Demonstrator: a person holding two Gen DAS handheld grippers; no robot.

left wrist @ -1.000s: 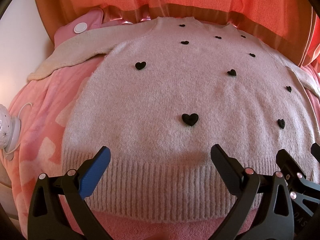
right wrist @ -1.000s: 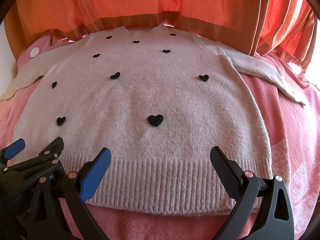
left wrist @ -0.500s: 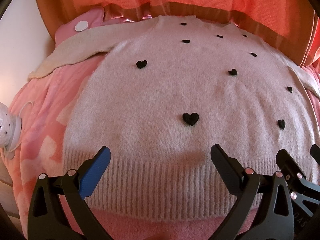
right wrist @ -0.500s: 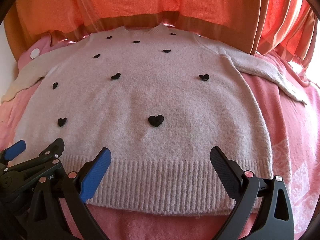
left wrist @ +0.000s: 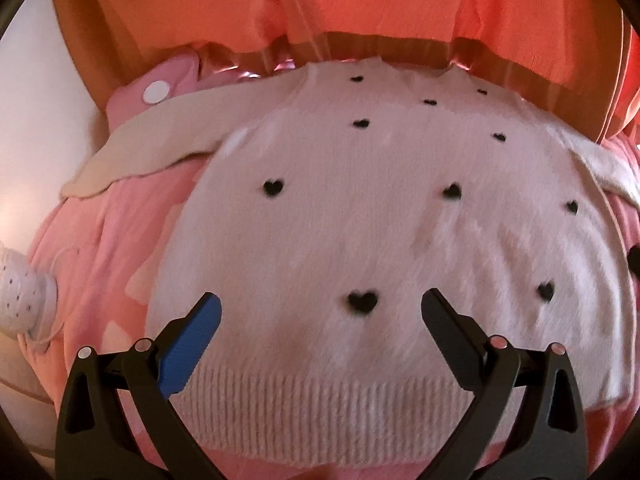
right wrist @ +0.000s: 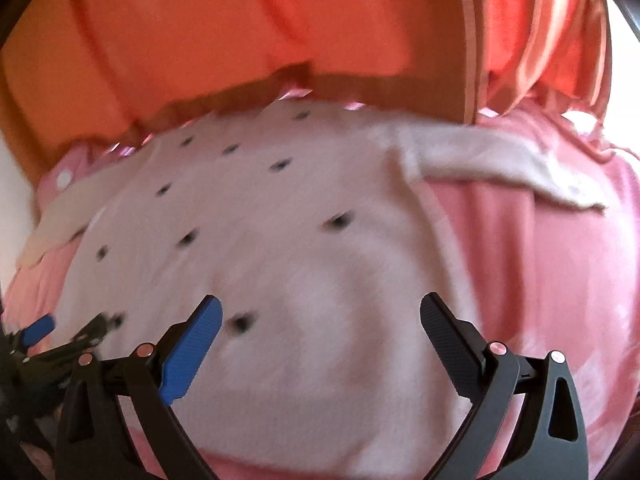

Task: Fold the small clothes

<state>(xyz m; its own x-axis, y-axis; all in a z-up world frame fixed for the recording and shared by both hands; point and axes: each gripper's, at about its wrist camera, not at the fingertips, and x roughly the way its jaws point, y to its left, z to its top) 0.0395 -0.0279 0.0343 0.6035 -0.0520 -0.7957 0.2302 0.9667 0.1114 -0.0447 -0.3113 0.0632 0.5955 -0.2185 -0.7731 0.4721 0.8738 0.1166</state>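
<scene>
A pale pink knit sweater (left wrist: 360,220) with small black hearts lies flat, front up, on a pink blanket, both sleeves spread sideways. It also shows blurred in the right wrist view (right wrist: 280,260). My left gripper (left wrist: 320,312) is open and empty, held over the lower middle of the sweater above the ribbed hem (left wrist: 320,412). My right gripper (right wrist: 320,316) is open and empty over the sweater's lower right part. The left gripper's tips (right wrist: 44,330) show at the far left of the right wrist view.
The pink blanket (right wrist: 540,280) covers the surface. An orange curtain (left wrist: 320,8) hangs behind. A white speckled object with a cord (left wrist: 20,296) sits at the left edge. A pink cloth with a white dot (left wrist: 160,88) lies beyond the left sleeve.
Both grippers have moved forward over the sweater from its hem. The right one has also swung right, blurring its view. Both stay open and empty.
</scene>
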